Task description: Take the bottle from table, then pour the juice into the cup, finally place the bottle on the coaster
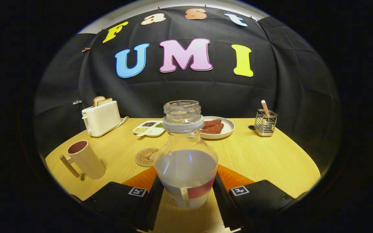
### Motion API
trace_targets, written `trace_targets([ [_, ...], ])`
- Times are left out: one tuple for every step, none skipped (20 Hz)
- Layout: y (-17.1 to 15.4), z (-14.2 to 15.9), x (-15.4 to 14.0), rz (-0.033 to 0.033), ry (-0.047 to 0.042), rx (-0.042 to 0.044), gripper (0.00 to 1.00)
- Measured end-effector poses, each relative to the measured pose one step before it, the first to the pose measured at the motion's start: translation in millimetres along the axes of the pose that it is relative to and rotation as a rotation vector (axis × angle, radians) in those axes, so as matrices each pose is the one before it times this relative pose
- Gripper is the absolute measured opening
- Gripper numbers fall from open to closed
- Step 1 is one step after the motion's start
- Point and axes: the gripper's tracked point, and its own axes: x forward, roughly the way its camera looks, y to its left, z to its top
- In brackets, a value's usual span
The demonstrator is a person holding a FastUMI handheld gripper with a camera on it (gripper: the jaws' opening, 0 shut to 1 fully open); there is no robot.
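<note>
A clear, uncapped bottle (186, 152) with pale juice in its lower half stands upright between my fingers. My gripper (186, 184) is shut on the bottle, one finger pressing each side of its labelled lower body. I cannot tell whether the bottle's base rests on the wooden table (264, 158) or hangs just above it. A round coaster (146, 157) with a tower drawing lies on the table just ahead of the left finger, partly hidden behind the bottle. Farther left of the coaster stands a beige cup (83, 160) with a handle, its mouth open upward.
Along the back of the table stand a white toaster (101, 119) with bread slices in it, a divided white tray (149, 128) of seeds, a plate (226, 129) of reddish food behind the bottle, and a wire holder (265, 123) with a stick in it.
</note>
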Motion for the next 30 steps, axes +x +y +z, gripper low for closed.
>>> trace_targets([
  [1.86,-0.62,1.12,0.01278,0.01741,-0.01109,0.77],
  [4.87,0.46,-0.16,0.01688,0.02156,-0.01696,0.76],
  [1.84,0.88,-0.27,0.01125,0.01584,-0.01905,0.75],
  [1.05,5.33,-1.38,0.00955,0.00375,-0.02034,0.73],
  [0.45,7.26,-0.84,0.00379,-0.00465,-0.02469,0.73],
  [1.91,5.65,-0.69,0.01264,0.00303,-0.03033,0.73],
  [1.35,5.15,0.00,0.01067,0.00569,-0.02813,0.73],
  [0.00,5.84,-0.12,0.00483,0.00222,-0.02520,0.73],
  [-0.72,5.64,-0.02,-0.00095,0.00088,-0.02807,0.73],
  [1.03,6.23,-2.27,0.00019,0.00420,-0.03056,0.73],
  [3.39,5.46,-1.39,0.01283,0.00447,-0.03209,0.73],
  [4.05,5.79,-0.20,0.00819,0.00106,-0.03414,0.73],
  [4.67,5.13,-0.71,0.01211,-0.00529,-0.03368,0.73],
  [7.36,3.79,-0.48,0.01593,0.00215,-0.03523,0.73],
  [1.90,1.84,-0.03,-0.00384,0.01068,-0.04283,0.73],
  [3.76,0.46,1.29,-0.00404,0.01573,-0.04857,0.73],
  [2.14,1.49,0.95,-0.00977,0.01619,-0.05178,0.73],
  [4.62,4.02,1.60,-0.00224,0.00527,-0.04831,0.73],
  [6.09,6.14,0.95,0.00654,-0.00522,-0.04037,0.73],
  [4.82,4.80,2.13,-0.00080,-0.00374,-0.04386,0.73],
  [4.19,4.59,1.95,-0.00225,-0.00124,-0.05246,0.73],
  [3.57,5.09,0.43,-0.00768,-0.00328,-0.05700,0.73],
  [2.67,5.74,0.39,-0.00613,-0.00399,-0.05616,0.73],
  [4.58,5.63,0.50,-0.00384,-0.00283,-0.05368,0.73],
  [4.60,5.22,1.51,0.00431,0.00185,-0.05688,0.73],
  [4.62,4.31,1.56,-0.00139,0.00396,-0.05962,0.73],
  [1.82,5.99,2.05,-0.00793,-0.00371,-0.05391,0.73],
  [1.32,4.87,2.88,-0.00966,-0.00138,-0.05065,0.73],
  [1.81,5.18,2.15,-0.00745,0.00283,-0.04524,0.73],
  [3.01,5.49,2.59,-0.00577,-0.00036,-0.03579,0.73],
])
